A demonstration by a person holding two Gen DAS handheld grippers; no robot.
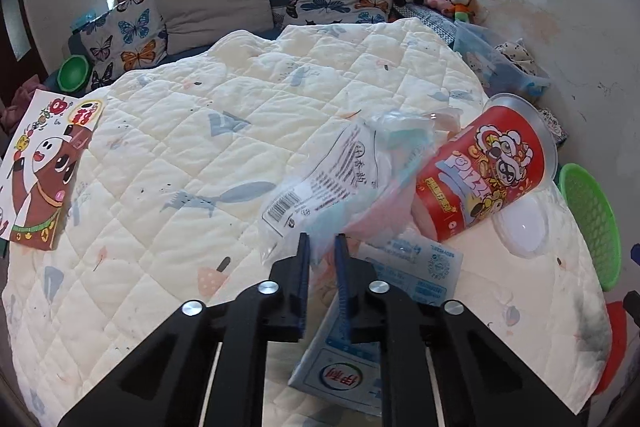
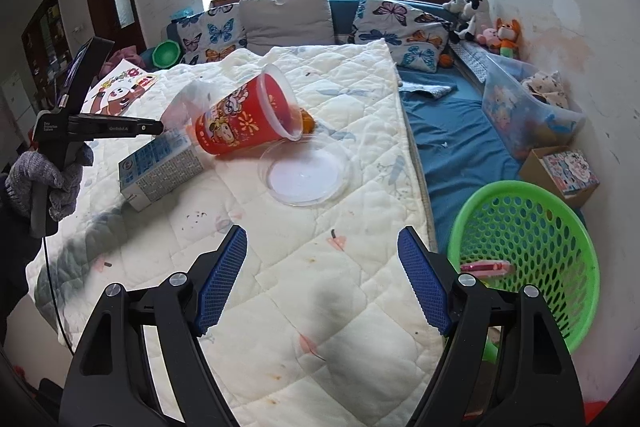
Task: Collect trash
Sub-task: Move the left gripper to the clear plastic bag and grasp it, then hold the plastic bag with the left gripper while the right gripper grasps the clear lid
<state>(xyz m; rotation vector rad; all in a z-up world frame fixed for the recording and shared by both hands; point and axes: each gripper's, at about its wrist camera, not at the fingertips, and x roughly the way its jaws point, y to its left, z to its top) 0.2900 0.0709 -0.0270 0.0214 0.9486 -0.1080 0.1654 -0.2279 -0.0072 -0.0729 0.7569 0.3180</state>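
Trash lies gathered near the right edge of the quilt (image 1: 200, 155) that covers the bed: a clear plastic bag (image 1: 320, 183), a blue-and-white milk carton (image 1: 360, 351), a red snack tub (image 1: 488, 171) tipped on its side, and a clear lid (image 2: 306, 173) lying flat just beside the tub's open mouth.

Nearest, the left gripper (image 1: 322, 247) is clenched on the lower edge of the plastic bag, its jaws almost together with only thin film between them. Such a pinch looks shallow, so the film may slip free on the lift. The bag also drapes against the tub and over the carton, and pulling it away could roll the tub toward the quilt's right edge.

The right gripper (image 2: 322, 279) hangs released over bare quilt near the front right corner, its jaws wide apart and holding nothing. The green basket (image 2: 532, 255) stands off the quilt's right edge, below it, with a pink item already inside. A loose bag carried across that edge could snag or miss the rim.

Farther off, the flat lid gives little for the jaws to bite on. Something orange sits at the tub's mouth; I cannot tell what, but it may spill out.
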